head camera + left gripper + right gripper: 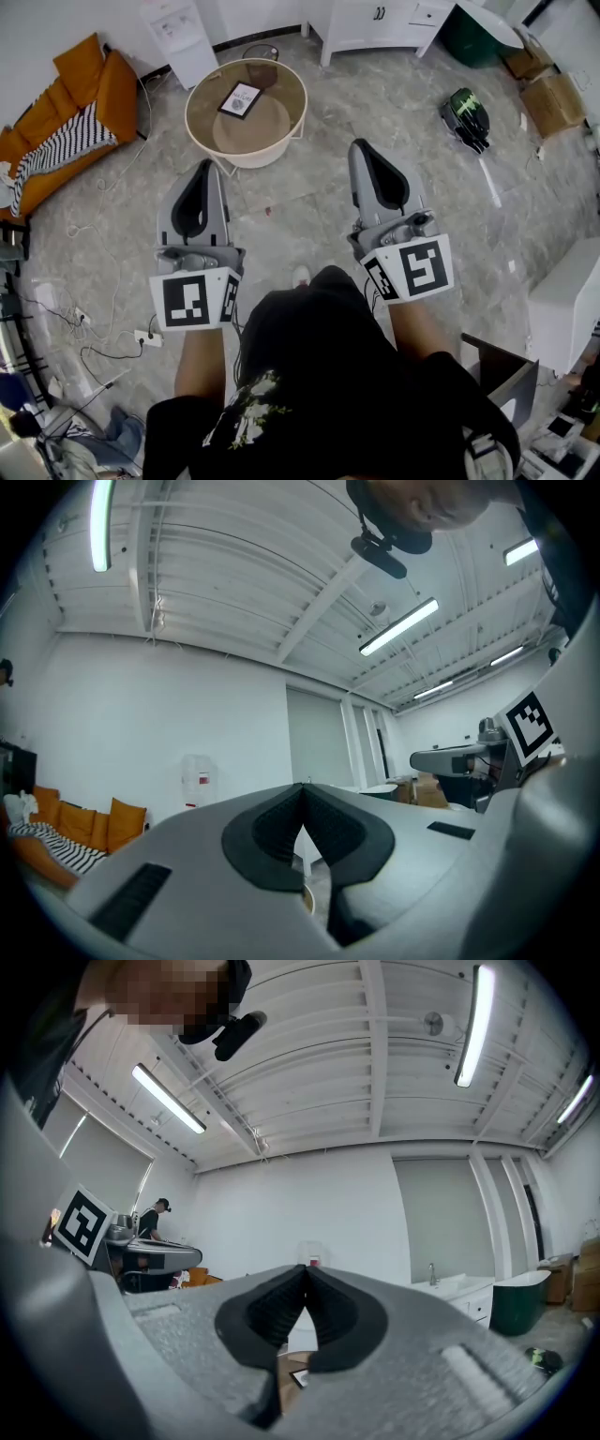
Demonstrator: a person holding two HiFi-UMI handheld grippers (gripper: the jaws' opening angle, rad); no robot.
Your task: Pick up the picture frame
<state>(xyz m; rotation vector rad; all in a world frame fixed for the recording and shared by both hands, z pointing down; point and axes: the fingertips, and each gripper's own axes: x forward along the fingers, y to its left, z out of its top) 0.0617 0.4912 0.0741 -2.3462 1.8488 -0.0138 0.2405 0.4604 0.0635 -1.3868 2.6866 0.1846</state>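
Note:
The picture frame (240,99), dark-edged with a pale print, lies flat on a round glass-topped table (284,133) at the far middle of the floor. My left gripper (204,169) is held level, just short of the table's near rim, with its jaws shut and empty. My right gripper (362,146) stands to the right of the table, also shut with nothing in it. In the left gripper view the left gripper (303,790) has its pads pressed together. The right gripper (305,1270) shows the same in the right gripper view, with a corner of the frame (299,1376) below it.
An orange sofa (98,89) with a striped blanket stands at the left. A white water dispenser (183,37) and white cabinets (375,21) line the far wall. A green-black machine (466,114) and cardboard boxes (550,98) lie at the right. Cables and a power strip (146,337) lie at lower left.

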